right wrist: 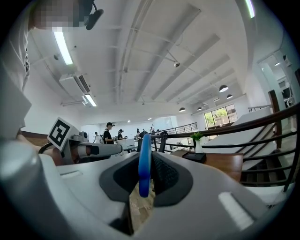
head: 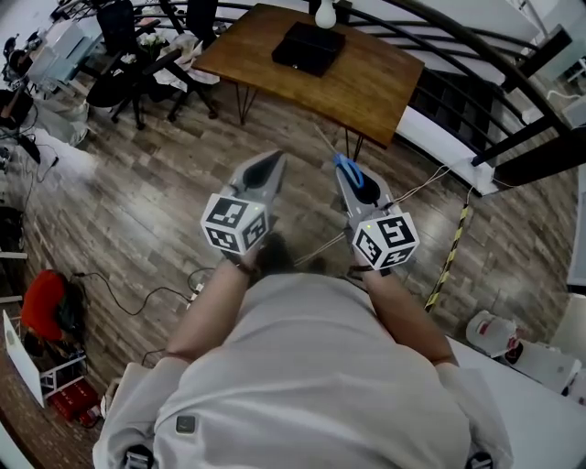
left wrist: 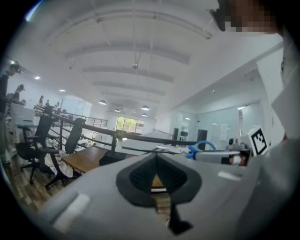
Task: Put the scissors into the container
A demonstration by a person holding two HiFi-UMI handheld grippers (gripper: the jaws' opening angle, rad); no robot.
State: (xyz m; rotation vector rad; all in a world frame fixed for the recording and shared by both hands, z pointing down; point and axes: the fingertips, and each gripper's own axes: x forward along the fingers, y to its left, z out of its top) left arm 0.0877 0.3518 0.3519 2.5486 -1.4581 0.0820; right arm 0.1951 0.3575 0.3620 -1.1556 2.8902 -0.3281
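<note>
Blue-handled scissors (head: pixel 348 171) stand edge-on between the pads of my right gripper (head: pixel 344 165), which is shut on them. In the right gripper view the blue handle loop (right wrist: pixel 144 164) fills the gap of the right gripper (right wrist: pixel 146 161). My left gripper (head: pixel 274 162) is level beside it, shut and empty; in its own view the left gripper (left wrist: pixel 156 157) has its tips touching. That view also catches the scissors (left wrist: pixel 200 148) at the right. A black box-like container (head: pixel 309 48) lies on a wooden table (head: pixel 375 87) ahead, well beyond both grippers.
Both grippers hang over wood-plank floor (head: pixel 137 201). Office chairs (head: pixel 137 64) stand at the left, a dark railing (head: pixel 476 55) curves behind the table, and cables (head: pixel 137 298) trail across the floor. A white vase (head: pixel 325 13) stands at the table's far edge.
</note>
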